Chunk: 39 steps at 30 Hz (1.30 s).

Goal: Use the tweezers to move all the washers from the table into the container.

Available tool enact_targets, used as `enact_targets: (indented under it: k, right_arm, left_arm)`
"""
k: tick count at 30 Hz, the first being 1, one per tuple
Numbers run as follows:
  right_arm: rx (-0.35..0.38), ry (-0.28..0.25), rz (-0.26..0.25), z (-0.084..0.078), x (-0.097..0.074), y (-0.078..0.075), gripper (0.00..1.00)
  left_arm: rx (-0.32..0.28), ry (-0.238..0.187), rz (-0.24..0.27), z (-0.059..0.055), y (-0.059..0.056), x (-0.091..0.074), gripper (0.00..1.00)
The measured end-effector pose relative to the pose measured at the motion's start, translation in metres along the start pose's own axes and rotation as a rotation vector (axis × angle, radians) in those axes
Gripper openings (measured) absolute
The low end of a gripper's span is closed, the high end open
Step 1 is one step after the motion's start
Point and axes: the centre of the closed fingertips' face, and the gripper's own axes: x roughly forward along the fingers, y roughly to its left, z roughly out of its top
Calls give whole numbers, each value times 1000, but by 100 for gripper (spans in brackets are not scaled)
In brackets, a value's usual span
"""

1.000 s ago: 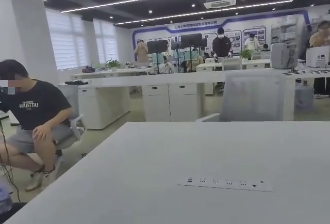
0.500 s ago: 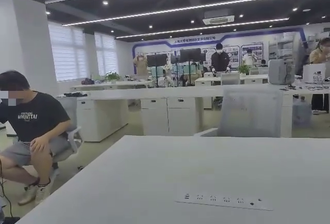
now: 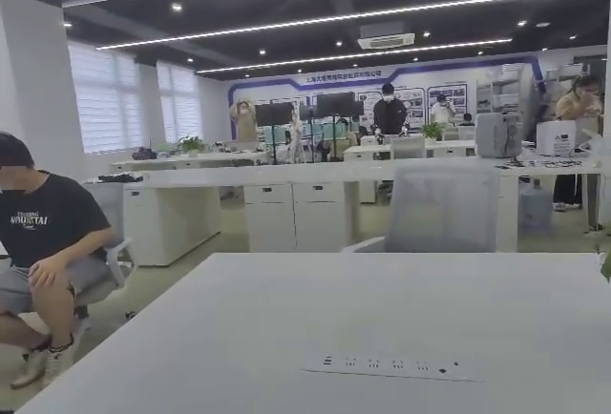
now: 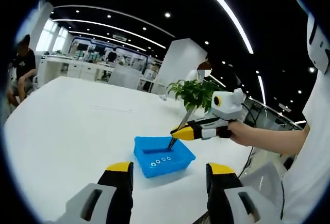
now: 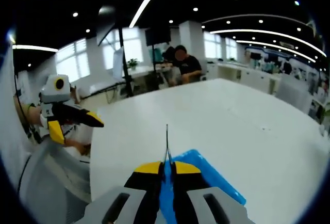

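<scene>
The white bench (image 4: 77, 126) runs wide and bare, and near its close edge sits the blue container (image 4: 170, 169). The left gripper (image 4: 171, 168) hovers just short of it, jaws spread wide and holding nothing. The right gripper (image 4: 181, 131) reaches in from the side, clenched on the tweezers (image 5: 166, 141), whose tips point down into the container's far corner. Several small washers (image 4: 160, 160) lie in a row on its floor, and I can spot none on the bench surface that shows. This looks like the drop-off step, late in the task, though I cannot tell whether the tweezer tips carry a washer. The next move calls for easing the pinch just enough to release, lifting the tips straight up past the wall, then scanning the bench for strays. The head view looks across the room past a power strip (image 3: 391, 366) set in the bench. White lettering on a seated person's (image 3: 43, 242) dark shirt and characters on the far wall banner are too blurred to read.
</scene>
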Motion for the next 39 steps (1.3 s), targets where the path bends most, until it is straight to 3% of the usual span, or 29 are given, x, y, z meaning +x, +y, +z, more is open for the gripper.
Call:
enact_targets:
  k: [4, 7, 11, 13, 16, 18, 23, 27, 32, 39]
  right_arm:
    - [0, -9, 13, 4, -20, 12, 4]
    - [-13, 1, 26, 1, -32, 22, 4]
    - [-31, 28, 68, -8, -44, 41, 4]
    - [-45, 52, 96, -14, -47, 50, 4]
    - [-76, 97, 140, -27, -52, 66, 4]
    - [-104, 120, 171, -33, -54, 76, 4]
    - [-149, 157, 238, -43, -54, 95, 4]
    - [-241, 222, 291, -55, -55, 107, 4]
    - [-281, 251, 301, -61, -54, 113, 4]
    - [-328, 296, 292, -67, -52, 110, 4]
  left_arm:
    - [38, 11, -72, 20, -14, 5, 55]
    - [60, 37, -137, 29, -28, 10, 55]
    - [160, 106, -220, 31, -48, 17, 53]
    - [201, 115, -259, 33, -58, 20, 50]
    - [189, 121, -342, 39, -78, 25, 49]
    - [222, 151, -388, 39, -87, 29, 47]
    - [393, 253, -485, 29, -107, 37, 36]
    - [505, 328, -556, 15, -120, 40, 24]
    - [602, 420, -602, -3, -125, 42, 15]
    - [646, 460, -600, -13, -129, 50, 6]
